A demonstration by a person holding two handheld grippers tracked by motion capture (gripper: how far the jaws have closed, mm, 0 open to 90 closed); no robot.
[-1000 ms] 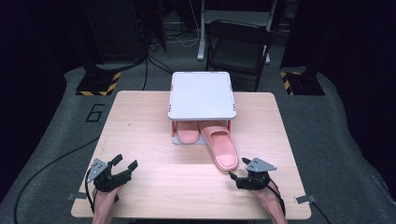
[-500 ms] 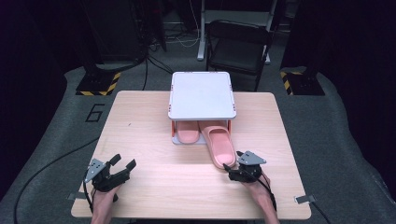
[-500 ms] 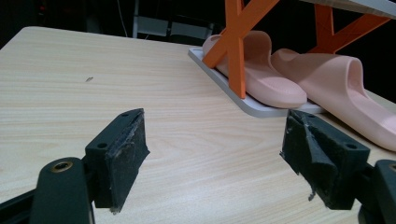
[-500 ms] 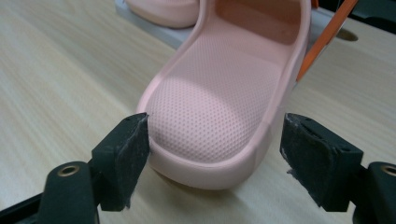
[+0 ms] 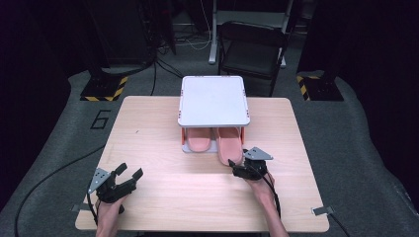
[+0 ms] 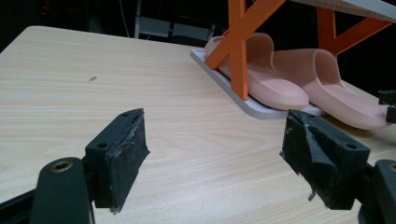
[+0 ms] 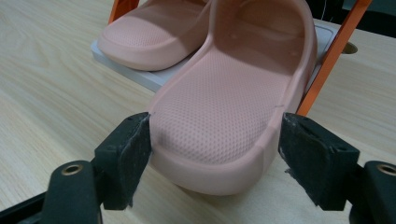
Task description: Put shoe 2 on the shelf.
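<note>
Two pink slippers lie on the base of a small rack with a white top and orange legs. The left slipper sits under the shelf. The right slipper sticks out toward me, its heel on the table. My right gripper is open, one jaw on each side of that heel, and its left pad is at the slipper's edge. Near the table's front left my left gripper is open and holds nothing, aimed at the rack.
The wooden table has bare room left and in front of the rack. A black folding chair stands behind the table. Cables trail from both grippers over the front edge. An orange rack leg stands just right of the slipper.
My right gripper moved forward and left until its jaws flank the right slipper's heel. That slipper now lies straighter and farther under the rack. The left gripper barely shifted.
</note>
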